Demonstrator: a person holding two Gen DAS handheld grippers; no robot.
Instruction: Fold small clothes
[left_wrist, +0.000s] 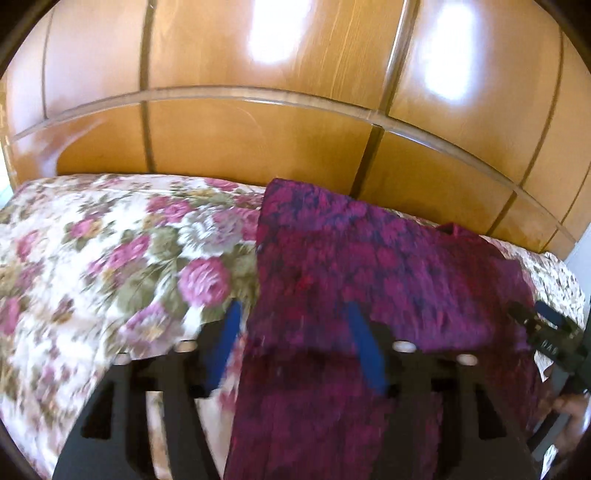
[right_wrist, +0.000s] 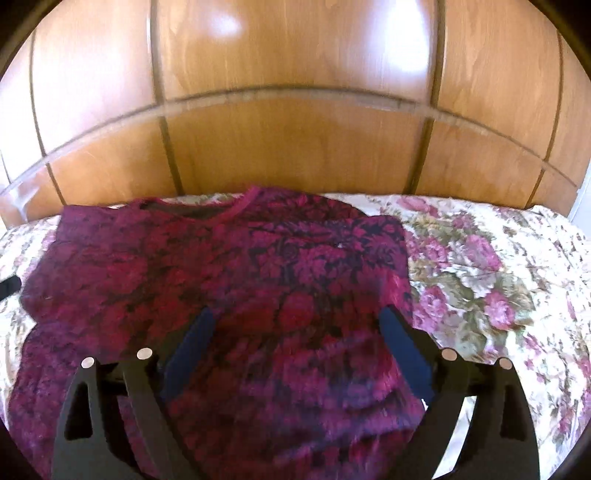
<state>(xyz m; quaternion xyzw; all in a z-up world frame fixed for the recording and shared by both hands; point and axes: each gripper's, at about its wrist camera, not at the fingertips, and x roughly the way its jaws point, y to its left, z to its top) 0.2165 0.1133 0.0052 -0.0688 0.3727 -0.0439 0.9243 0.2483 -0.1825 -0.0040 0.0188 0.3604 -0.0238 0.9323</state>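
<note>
A magenta and dark purple patterned top (right_wrist: 258, 280) lies flat on the flowered bedspread (right_wrist: 480, 277), its neckline toward the wooden headboard. My right gripper (right_wrist: 297, 314) stands open over the top's right half, blue fingers (right_wrist: 402, 343) spread wide and pressing on nothing. In the left wrist view the same top (left_wrist: 388, 266) fills the middle and right. My left gripper (left_wrist: 293, 314) is open at the top's left edge, one blue finger (left_wrist: 227, 332) over the bedspread (left_wrist: 110, 258) and the other over the cloth. The right gripper (left_wrist: 546, 325) shows at that view's right edge.
A glossy wooden headboard (right_wrist: 295, 147) of panels rises just behind the bed. The bedspread extends bare to the left of the top in the left wrist view and to the right in the right wrist view. A hand (left_wrist: 572, 406) shows at the far right.
</note>
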